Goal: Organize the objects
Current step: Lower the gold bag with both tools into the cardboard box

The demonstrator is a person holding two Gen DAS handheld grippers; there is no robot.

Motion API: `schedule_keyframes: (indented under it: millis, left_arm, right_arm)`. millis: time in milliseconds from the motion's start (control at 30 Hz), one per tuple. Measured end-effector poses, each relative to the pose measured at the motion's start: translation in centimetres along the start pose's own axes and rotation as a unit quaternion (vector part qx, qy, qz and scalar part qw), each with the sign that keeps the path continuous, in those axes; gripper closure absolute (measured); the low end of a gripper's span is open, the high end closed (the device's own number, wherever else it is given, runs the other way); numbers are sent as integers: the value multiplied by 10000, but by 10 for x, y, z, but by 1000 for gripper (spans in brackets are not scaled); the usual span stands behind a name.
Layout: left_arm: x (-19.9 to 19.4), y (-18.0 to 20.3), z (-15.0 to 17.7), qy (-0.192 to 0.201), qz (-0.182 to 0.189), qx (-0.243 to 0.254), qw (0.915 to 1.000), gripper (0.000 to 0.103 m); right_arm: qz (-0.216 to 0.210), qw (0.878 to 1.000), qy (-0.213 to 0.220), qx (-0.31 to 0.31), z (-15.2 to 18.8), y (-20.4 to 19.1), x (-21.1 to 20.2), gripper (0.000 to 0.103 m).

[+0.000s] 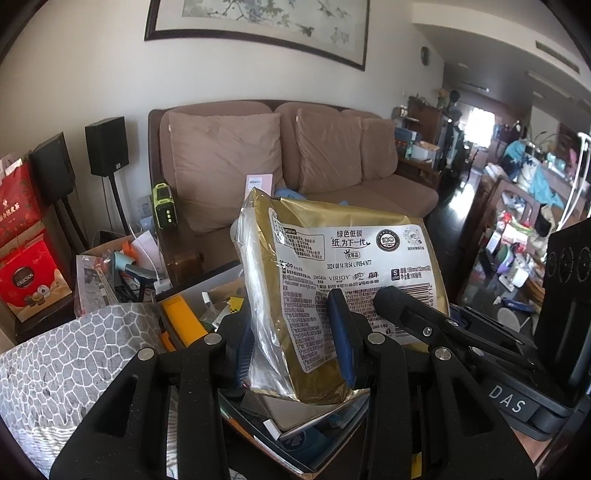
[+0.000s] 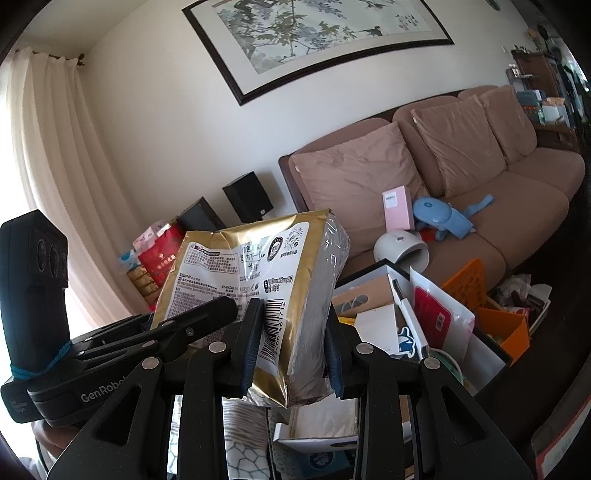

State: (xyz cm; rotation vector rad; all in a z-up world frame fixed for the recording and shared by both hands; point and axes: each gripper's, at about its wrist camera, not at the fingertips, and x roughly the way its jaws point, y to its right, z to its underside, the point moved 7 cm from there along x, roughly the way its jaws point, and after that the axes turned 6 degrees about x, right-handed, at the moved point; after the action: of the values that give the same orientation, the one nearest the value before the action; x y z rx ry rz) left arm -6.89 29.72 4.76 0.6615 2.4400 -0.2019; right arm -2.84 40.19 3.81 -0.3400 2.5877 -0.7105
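Left wrist view: a gold plastic-wrapped tissue pack (image 1: pixel 332 280) is pinched between both grippers (left gripper (image 1: pixel 295 343), right gripper (image 2: pixel 291 343)), held above clutter.

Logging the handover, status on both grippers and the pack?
Left gripper and right gripper both shut on gold plastic-wrapped tissue pack. Pack held above cluttered open box. Nothing blocking.

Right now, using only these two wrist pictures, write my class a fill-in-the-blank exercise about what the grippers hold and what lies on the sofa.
1. Both the left gripper and the right gripper are shut on the same ____-coloured tissue pack.
2. The upright box on the sofa is ____.
3. On the wall above the sofa hangs a framed ____.
4. The crate beside the sofa is ____.

Missing words: gold; pink; painting; orange
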Motion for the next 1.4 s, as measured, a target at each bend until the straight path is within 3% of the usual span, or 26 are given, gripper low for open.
schedule_keyframes:
  millis: [1400]
  left_arm:
    - [53, 6, 16, -546, 267, -90, 9981, 68]
  right_arm:
    - [497, 9974, -389, 360, 10, 39, 27, 72]
